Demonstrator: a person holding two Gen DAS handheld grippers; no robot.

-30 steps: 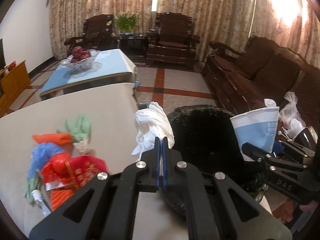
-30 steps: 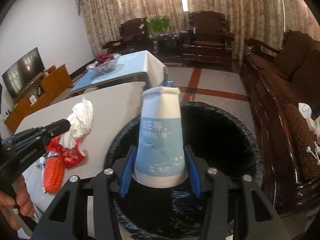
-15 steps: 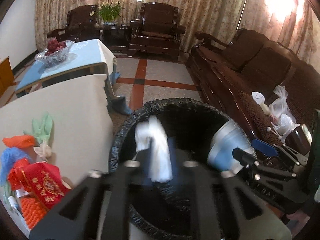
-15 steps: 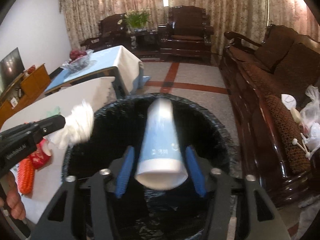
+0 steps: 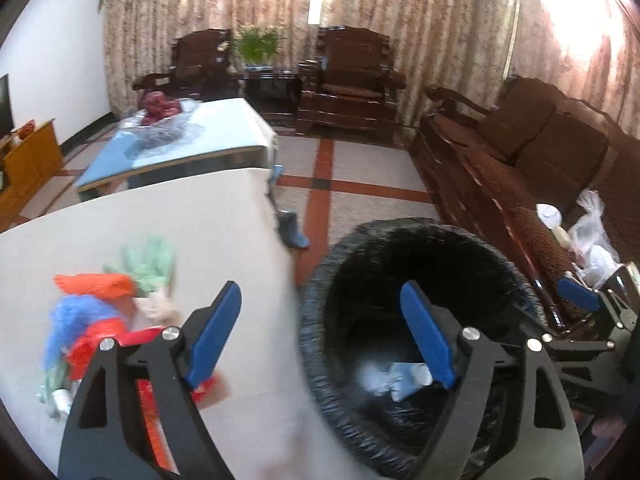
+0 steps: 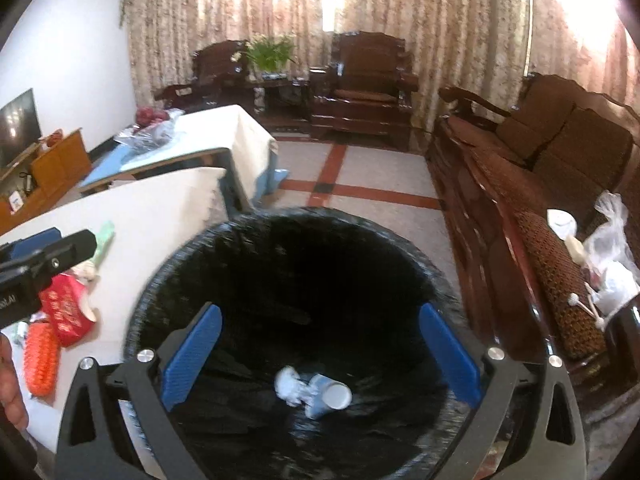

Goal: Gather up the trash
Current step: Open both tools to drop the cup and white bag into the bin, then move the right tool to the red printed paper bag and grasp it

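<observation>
Two trash items, a blue paper cup (image 6: 329, 395) and a white tissue wad (image 6: 291, 388), lie touching at the bottom of the black-lined bin (image 6: 168, 280). Left hand-held gripper (image 5: 322, 336) and right hand-held gripper (image 6: 320, 354) just opened wide, empty. Colourful wrappers (image 5: 94, 312) on the desk (image 5: 208, 224).

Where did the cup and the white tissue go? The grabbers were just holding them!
Both were dropped. The left gripper and right gripper have just been opening, with nothing between them, and the paper cup and white tissue now lie inside the black bin. The colourful trash stayed on the table.
</observation>
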